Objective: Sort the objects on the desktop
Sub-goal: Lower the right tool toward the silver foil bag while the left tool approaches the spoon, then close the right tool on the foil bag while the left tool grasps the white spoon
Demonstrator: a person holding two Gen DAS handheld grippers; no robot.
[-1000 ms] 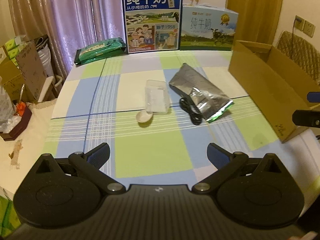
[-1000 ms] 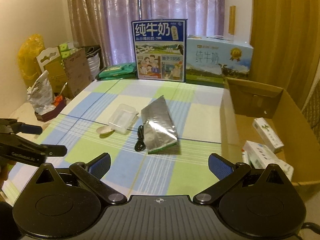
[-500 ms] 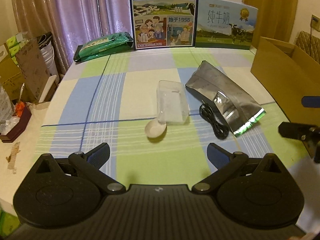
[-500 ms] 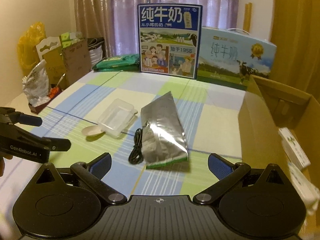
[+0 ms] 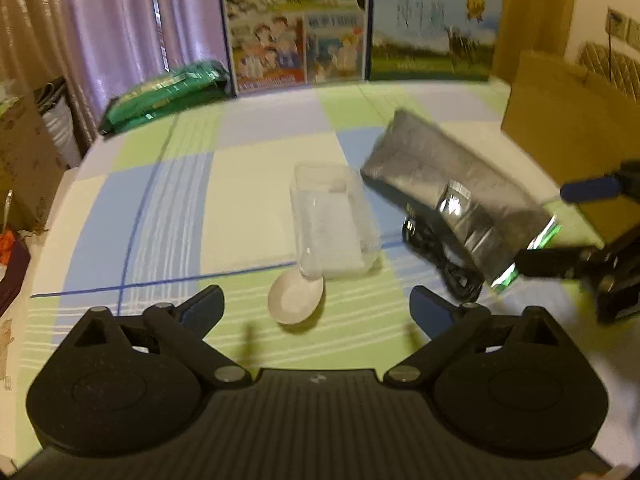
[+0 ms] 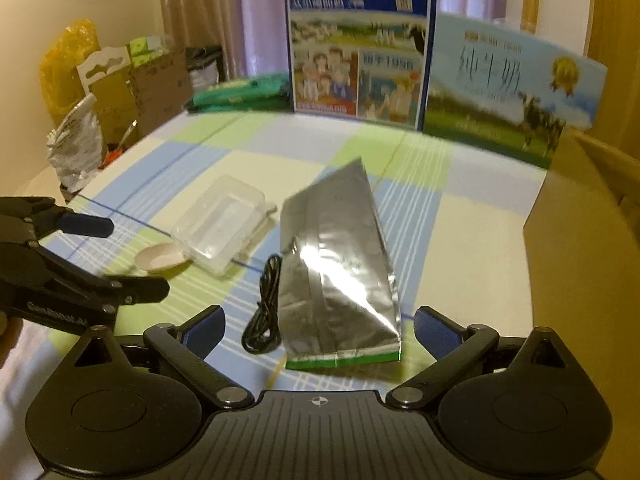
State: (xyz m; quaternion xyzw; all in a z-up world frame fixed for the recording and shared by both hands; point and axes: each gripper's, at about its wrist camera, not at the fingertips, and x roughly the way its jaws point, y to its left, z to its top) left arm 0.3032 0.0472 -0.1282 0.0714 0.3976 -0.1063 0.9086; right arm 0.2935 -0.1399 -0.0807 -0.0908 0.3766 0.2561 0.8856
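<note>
Both pairs of fingers stand wide apart and hold nothing. Our left gripper (image 5: 316,306) hovers low over the checked tablecloth (image 5: 168,208), and the small white spoon (image 5: 295,299) lies just in front of its gap. One end of the spoon touches the clear plastic box (image 5: 332,224) or goes a little under it; we cannot tell which. Our right gripper (image 6: 320,330) points at the silver foil bag (image 6: 336,276), whose green-edged end is the nearest to us. A coiled black cable (image 6: 266,300) lies just beside the left edge of the bag, perhaps touching it.

We judge that we are in the approach step: nothing is picked yet, and four loose things remain in the middle of the table. The brown cardboard box (image 6: 576,216) at the right side seems to be the place for them (this is our guess from the task, as its inside is not visible now).

For the next move, the left gripper should go down so the spoon bowl comes between the fingers, then close softly. The right gripper should take the bag by its flat sealed end, because the foil is slippery and may bend, and it should not catch the cable together with it.
</note>
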